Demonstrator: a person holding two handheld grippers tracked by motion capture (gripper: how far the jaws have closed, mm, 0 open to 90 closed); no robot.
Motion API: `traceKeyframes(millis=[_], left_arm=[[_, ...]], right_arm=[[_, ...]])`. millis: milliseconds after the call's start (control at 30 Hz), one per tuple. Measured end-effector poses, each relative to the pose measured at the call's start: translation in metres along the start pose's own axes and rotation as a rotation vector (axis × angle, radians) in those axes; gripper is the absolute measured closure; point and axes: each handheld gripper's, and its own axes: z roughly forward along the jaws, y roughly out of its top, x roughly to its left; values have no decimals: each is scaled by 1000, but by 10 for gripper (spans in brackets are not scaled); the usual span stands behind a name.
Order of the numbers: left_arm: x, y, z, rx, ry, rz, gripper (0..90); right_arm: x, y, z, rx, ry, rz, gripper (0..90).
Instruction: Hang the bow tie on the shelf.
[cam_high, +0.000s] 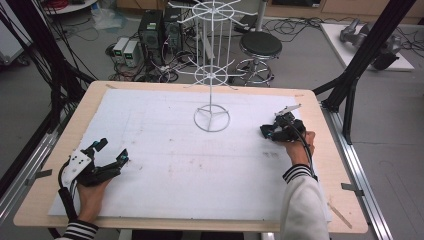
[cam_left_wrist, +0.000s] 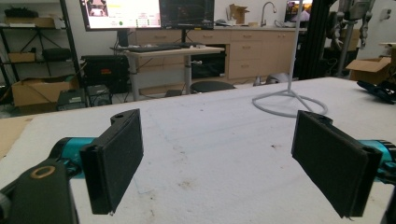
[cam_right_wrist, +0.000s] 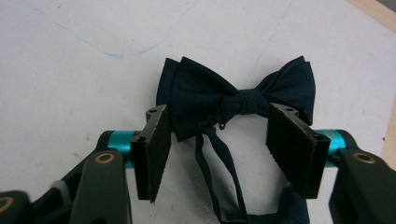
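One bow tie (navy, strap trailing) near the desk's right edge, between your right gripper's parted jaws, unpinched. One wire stand, back centre. Your left gripper: wide open, front-left corner.

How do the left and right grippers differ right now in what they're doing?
The left gripper has its jaws spread wide over bare white sheet, with nothing between them; the right gripper has its jaws narrower, flanking the dark bow tie without visibly pressing it. The left one sits at the table's near left, the right one farther up by the right edge. Both have black padded jaws and teal fittings.
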Motion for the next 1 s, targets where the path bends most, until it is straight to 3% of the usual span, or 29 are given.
traceKeyframes(millis=[467,667,833,1000], left_arm=[[0,0,0,1,0,-2,170],[0,0,0,-1,0,-2,170],[0,0,0,0,0,-3,170],[0,0,0,-1,-1,-4,170]], right_arm=[[-2,-2,10,55,32,18,493],[0,-2,14,101,23,-4,601],[-1,-2,14,100,23,0,635],[0,-2,18,126,5,-5,730]])
